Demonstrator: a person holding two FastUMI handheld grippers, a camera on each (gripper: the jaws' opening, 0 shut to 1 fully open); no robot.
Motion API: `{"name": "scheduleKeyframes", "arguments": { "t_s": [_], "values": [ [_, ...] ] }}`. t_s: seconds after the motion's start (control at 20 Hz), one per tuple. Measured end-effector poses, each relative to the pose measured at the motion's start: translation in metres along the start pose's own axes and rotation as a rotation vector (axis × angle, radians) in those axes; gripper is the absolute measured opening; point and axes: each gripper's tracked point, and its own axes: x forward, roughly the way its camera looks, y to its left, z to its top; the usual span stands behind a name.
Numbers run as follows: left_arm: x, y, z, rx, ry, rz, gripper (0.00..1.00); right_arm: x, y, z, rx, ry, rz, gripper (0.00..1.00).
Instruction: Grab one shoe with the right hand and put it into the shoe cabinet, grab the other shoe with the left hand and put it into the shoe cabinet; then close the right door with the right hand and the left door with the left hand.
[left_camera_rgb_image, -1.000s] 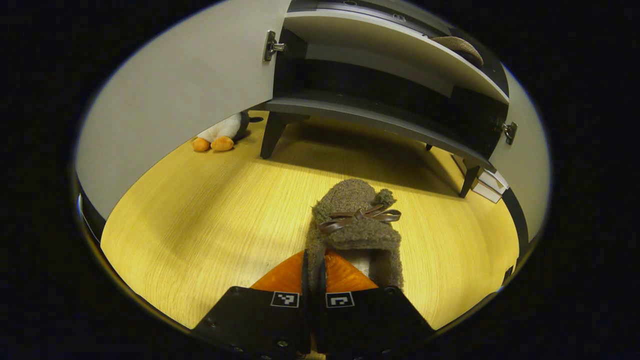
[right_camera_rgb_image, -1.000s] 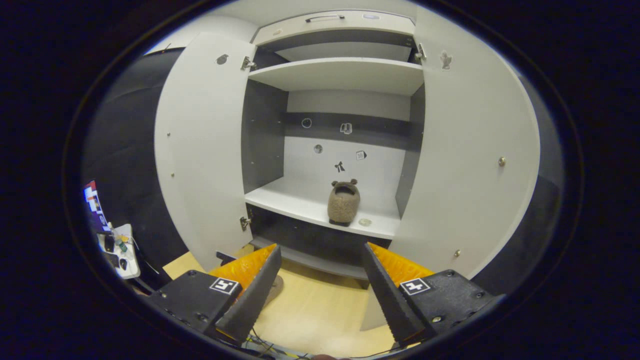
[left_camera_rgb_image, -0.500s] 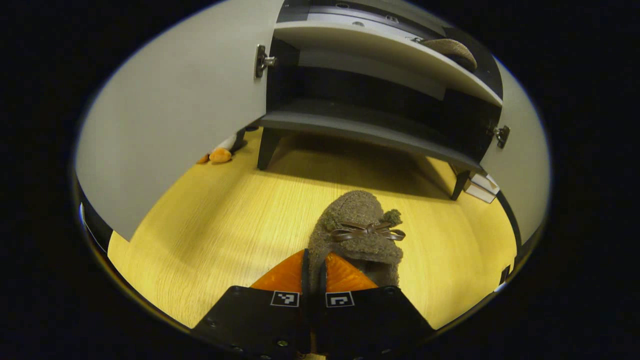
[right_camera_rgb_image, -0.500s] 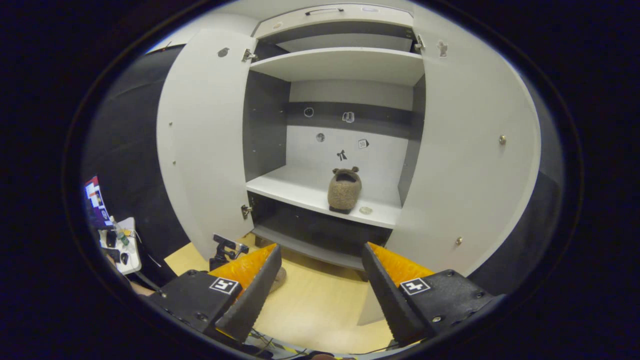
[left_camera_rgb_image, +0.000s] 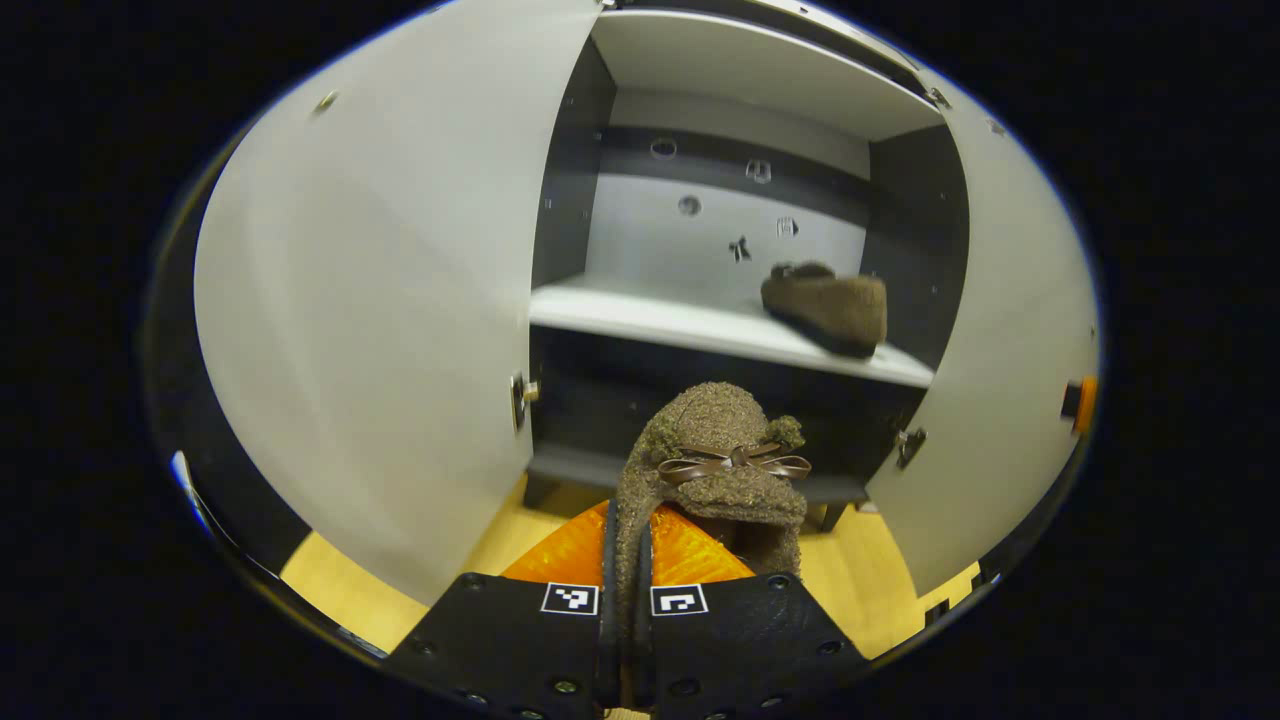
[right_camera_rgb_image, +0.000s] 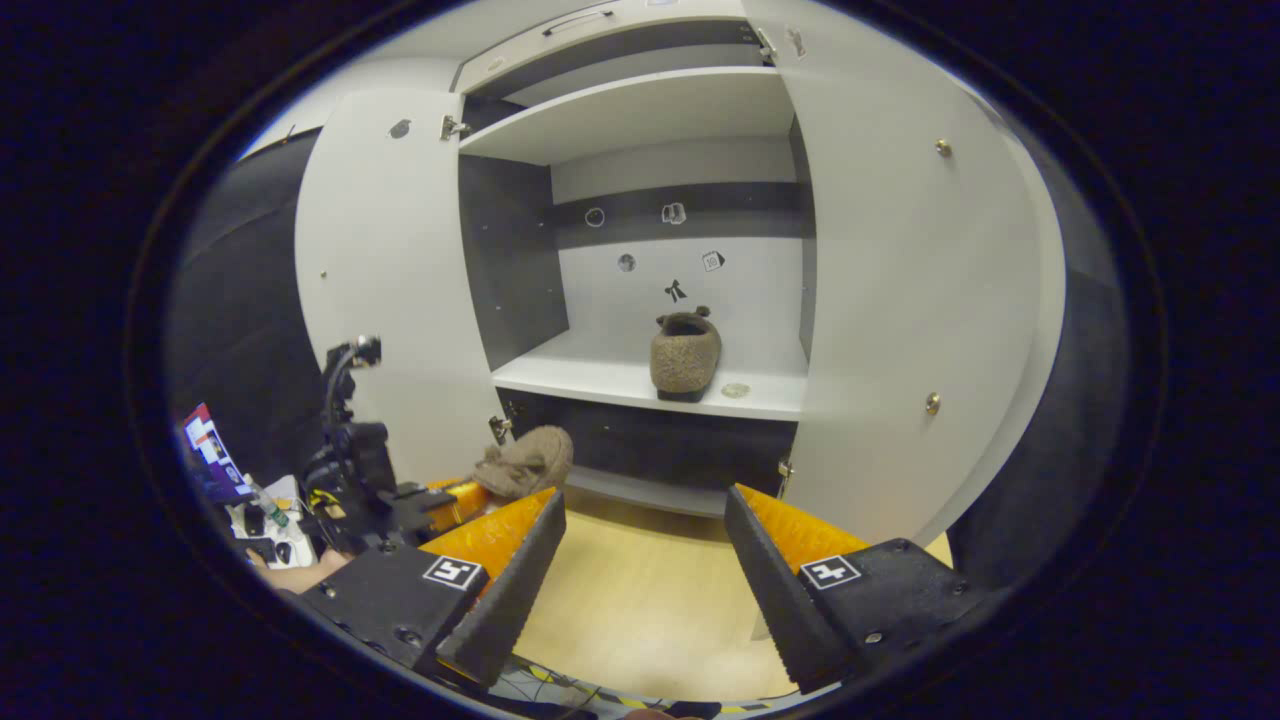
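Left gripper (left_camera_rgb_image: 625, 560) clamped on fuzzy slipper (left_camera_rgb_image: 715, 470) by its soft heel rim, near the cabinet shelf (left_camera_rgb_image: 650, 320); probably light, floppy. Right gripper (right_camera_rgb_image: 640, 570) apart, empty.

The slipper (left_camera_rgb_image: 715, 470) held up front is fuzzy brown with a dark brown bow (left_camera_rgb_image: 735, 463); the other slipper (left_camera_rgb_image: 828, 308) on the shelf (left_camera_rgb_image: 660, 322) is the same fuzzy brown over a dark sole. The cabinet doors (left_camera_rgb_image: 380, 330) and shelf are pale grey-white, the side walls (right_camera_rgb_image: 510, 265) dark grey. The back panel (right_camera_rgb_image: 690, 255) is pale with a dark band and small black marks. The floor (right_camera_rgb_image: 640, 610) is light yellow wood grain.
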Motion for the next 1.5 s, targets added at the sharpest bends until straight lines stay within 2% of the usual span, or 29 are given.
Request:
{"name": "scheduleKeyframes", "arguments": {
  "t_s": [0.1,0.2,0.3,0.4,0.45,0.55,0.7,0.75,0.8,0.85,0.9,1.0,1.15,1.25,1.3,1.35,1.4,1.45,1.5],
  "values": [
    [0.018,-0.009,0.054,0.0,-0.032,-0.001,0.05,-0.005,0.002,-0.004,-0.016,-0.013,0.008,1.0],
    [0.059,-0.011,0.093,-0.01,-0.058,0.028,0.05,-0.009,0.0,-0.006,-0.03,-0.025,0.005,1.0],
    [0.111,-0.003,0.109,-0.026,-0.014,0.072,0.05,-0.016,-0.003,-0.002,-0.007,-0.048,-0.002,1.0],
    [0.164,-0.003,0.116,-0.086,0.044,0.052,0.05,-0.021,-0.005,-0.006,0.009,-0.05,-0.007,1.0],
    [0.195,0.013,0.11,-0.092,0.078,0.063,0.05,-0.023,-0.007,-0.01,0.009,-0.046,-0.011,0.98],
    [0.235,0.009,0.123,-0.05,0.113,0.084,0.05,-0.03,-0.011,-0.022,0.019,-0.016,-0.015,1.0],
    [0.266,-0.016,0.13,-0.085,0.198,-0.043,0.05,-0.03,-0.011,-0.026,0.069,0.0,-0.011,1.0],
    [0.271,-0.019,0.129,-0.069,0.236,-0.059,0.05,-0.029,-0.01,-0.026,0.081,0.003,-0.006,1.0],
    [0.273,-0.018,0.129,-0.066,0.251,-0.055,0.06,-0.028,-0.008,-0.025,0.083,0.002,0.0,1.0],
    [0.271,-0.02,0.129,-0.072,0.25,-0.06,0.13,-0.027,-0.008,-0.023,0.076,-0.002,0.003,0.98],
    [0.268,-0.015,0.131,-0.075,0.228,-0.046,0.28,-0.026,-0.007,-0.023,0.069,-0.008,0.003,1.0],
    [0.259,-0.016,0.13,-0.084,0.211,-0.07,0.39,-0.022,-0.004,-0.026,0.064,0.002,0.013,1.0],
    [0.241,-0.01,0.144,-0.081,0.131,-0.065,0.43,-0.013,0.003,-0.026,0.064,0.018,0.035,0.98],
    [0.22,-0.008,0.154,-0.067,0.052,-0.062,0.43,-0.008,0.007,-0.023,0.055,0.013,0.042,1.0],
    [0.206,-0.009,0.157,-0.061,0.016,-0.074,0.47,-0.006,0.007,-0.023,0.043,0.013,0.038,1.0],
    [0.193,-0.022,0.155,-0.07,0.003,-0.143,0.51,-0.002,0.006,-0.021,0.029,0.012,0.034,1.0],
    [0.175,-0.031,0.154,-0.08,-0.02,-0.175,0.55,0.001,0.007,-0.019,0.02,0.01,0.033,1.0],
    [0.156,-0.037,0.156,-0.078,-0.067,-0.197,0.55,0.005,0.008,-0.017,0.014,0.009,0.035,0.98],
    [0.135,-0.039,0.159,-0.074,-0.121,-0.207,0.54,0.009,0.01,-0.014,0.009,0.007,0.039,1.0]
  ]
}}
